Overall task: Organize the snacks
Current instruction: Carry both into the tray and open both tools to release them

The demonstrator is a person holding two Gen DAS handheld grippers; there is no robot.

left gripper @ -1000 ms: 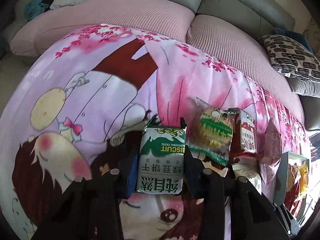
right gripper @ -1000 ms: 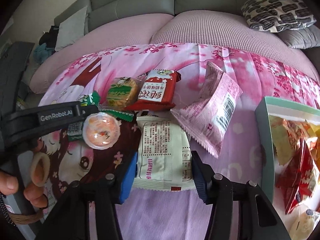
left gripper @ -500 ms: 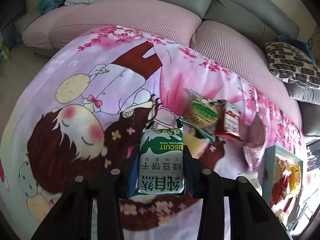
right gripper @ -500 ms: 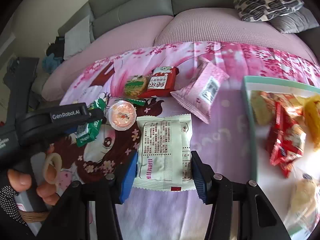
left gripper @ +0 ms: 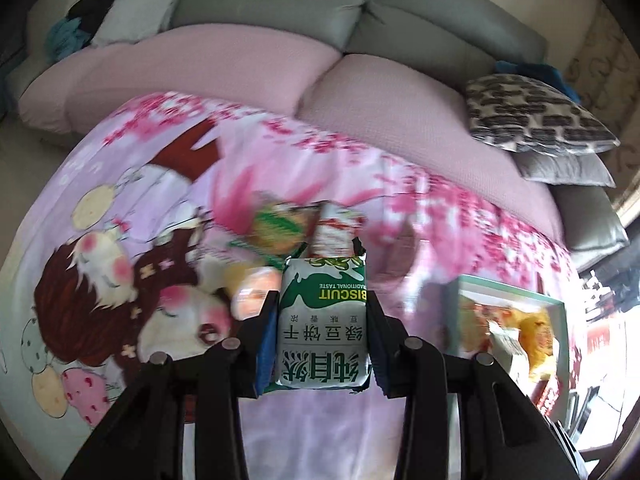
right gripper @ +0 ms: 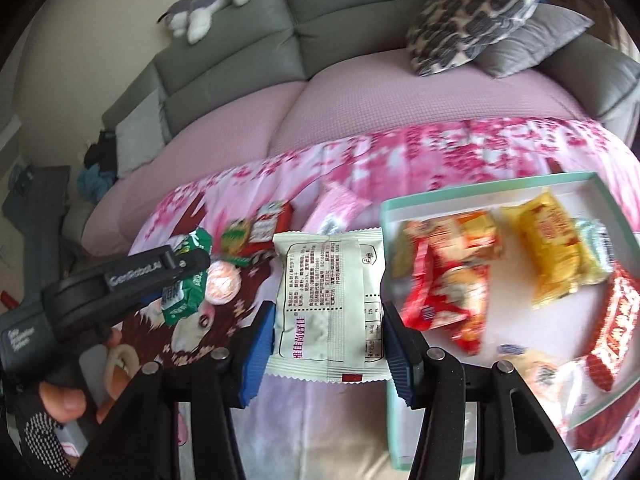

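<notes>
The left gripper is clamped on a green biscuit pack, its blue pads pressing both long edges, and the pack now hangs clear of the cartoon-print cloth where a second ago it lay flat on it. The right gripper is likewise closed on a white snack pack, printed back upward, lifted and carried toward three o'clock, so that the pack's right edge now meets the near rim of the mint-edged tray, which a second ago sat well off at the frame's right. In the right wrist view the tray fills the three o'clock side and already holds red wrappers and a yellow bag. At nine to ten o'clock of the white pack, a round jelly cup, a green-and-orange cookie pack, a red pack and, at twelve, a pink pouch lie on the cloth. In the left wrist view the tray sits at three o'clock of the biscuit pack. Both views are blurred with motion. Judging from this, both packs are on the way to the tray, the white one nearest; four snacks would remain to gather.
</notes>
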